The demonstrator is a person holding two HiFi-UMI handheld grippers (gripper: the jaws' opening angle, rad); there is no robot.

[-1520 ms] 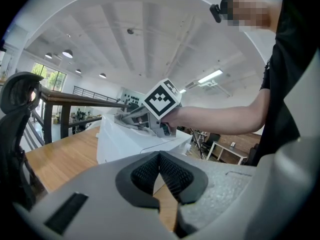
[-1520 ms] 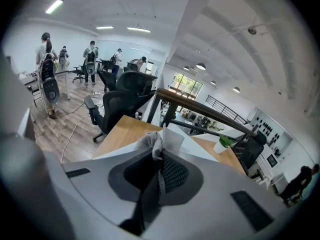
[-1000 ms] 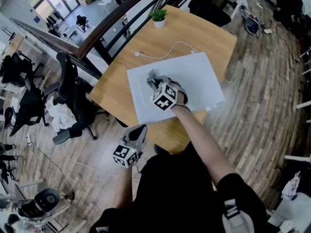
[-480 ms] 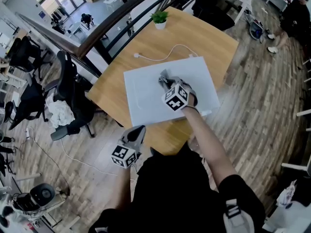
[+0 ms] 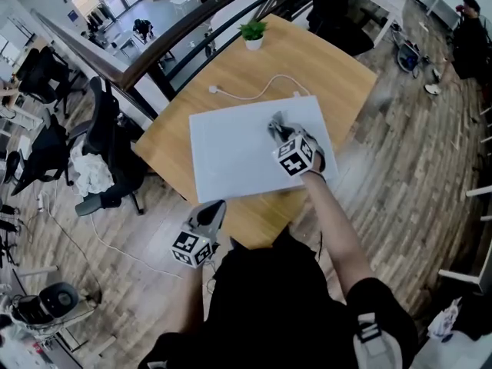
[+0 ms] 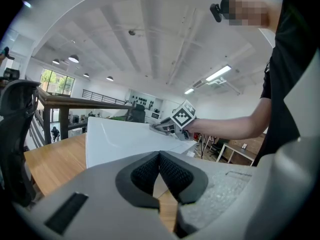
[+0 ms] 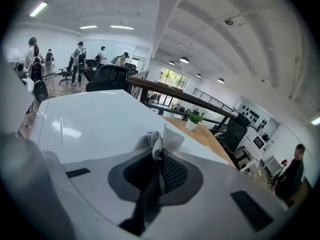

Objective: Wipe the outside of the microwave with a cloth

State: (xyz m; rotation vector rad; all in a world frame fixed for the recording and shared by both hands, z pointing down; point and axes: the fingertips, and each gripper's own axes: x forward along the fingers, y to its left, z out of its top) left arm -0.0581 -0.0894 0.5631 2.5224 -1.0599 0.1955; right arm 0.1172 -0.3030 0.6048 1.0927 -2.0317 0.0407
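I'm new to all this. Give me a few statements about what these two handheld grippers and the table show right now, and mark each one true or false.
1. The right gripper is clamped on a grey cloth that rests on the microwave, on its white top. True.
2. The left gripper grips a second cloth. False: its jaws are together with nothing between them, and it hangs low, short of the table's near edge.
3. A small potted plant stands on top of the microwave. False: it stands on the wooden table, near the far corner.
4. A white cable lies on the table beyond the microwave. True.
5. The cloth covers the whole top. False: it is a small bunch near the right side.
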